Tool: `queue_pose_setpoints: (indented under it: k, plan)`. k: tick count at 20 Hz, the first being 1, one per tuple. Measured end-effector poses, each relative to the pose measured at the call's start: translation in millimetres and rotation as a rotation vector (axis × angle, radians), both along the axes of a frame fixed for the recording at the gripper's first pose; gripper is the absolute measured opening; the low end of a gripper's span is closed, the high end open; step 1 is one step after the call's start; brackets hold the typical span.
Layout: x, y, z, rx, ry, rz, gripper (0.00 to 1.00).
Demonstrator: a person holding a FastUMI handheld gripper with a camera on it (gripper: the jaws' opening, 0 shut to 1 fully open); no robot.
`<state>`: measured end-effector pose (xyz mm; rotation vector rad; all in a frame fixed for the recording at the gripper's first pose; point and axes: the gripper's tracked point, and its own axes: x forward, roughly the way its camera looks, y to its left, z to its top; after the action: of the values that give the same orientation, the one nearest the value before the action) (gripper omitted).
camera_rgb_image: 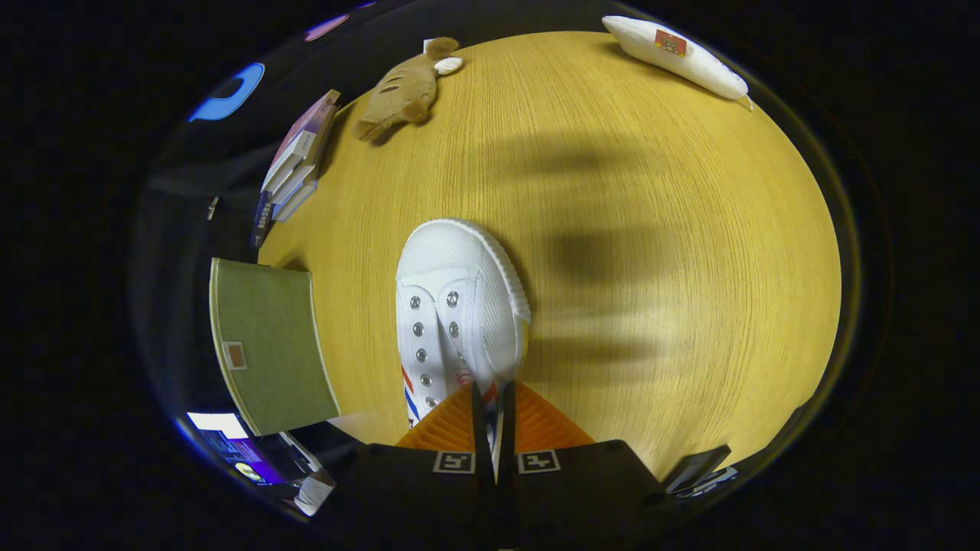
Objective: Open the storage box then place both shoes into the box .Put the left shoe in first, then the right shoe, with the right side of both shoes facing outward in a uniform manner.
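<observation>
Here my tool [494,428] pinches only the white shoe [459,306]'s thin side wall above the bench [651,229], so it may slip free.

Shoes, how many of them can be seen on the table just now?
1. A white shoe with its side wall pinched between the orange gripper fingers, toe pointing away over the wooden table. The white object at the table's far edge is too unclear to count; others may be hidden.
</observation>
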<state>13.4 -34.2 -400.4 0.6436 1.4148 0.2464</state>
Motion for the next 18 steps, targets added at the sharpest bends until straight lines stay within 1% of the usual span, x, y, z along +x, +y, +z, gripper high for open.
queue_pose_setpoints:
  k: [4,7,13,16,18]
  plan:
    - [2.6,12.7,49.6,0.034,-0.049,-0.05,0.05]
    - [7.4,38.6,97.8,0.068,-0.106,-0.042,0.05]
    - [20.5,119.3,197.6,0.18,-0.201,0.011,0.05]
    - [22.8,162.2,231.9,0.224,-0.206,0.052,0.05]
    - [25.0,190.1,245.2,0.231,-0.211,0.089,0.05]
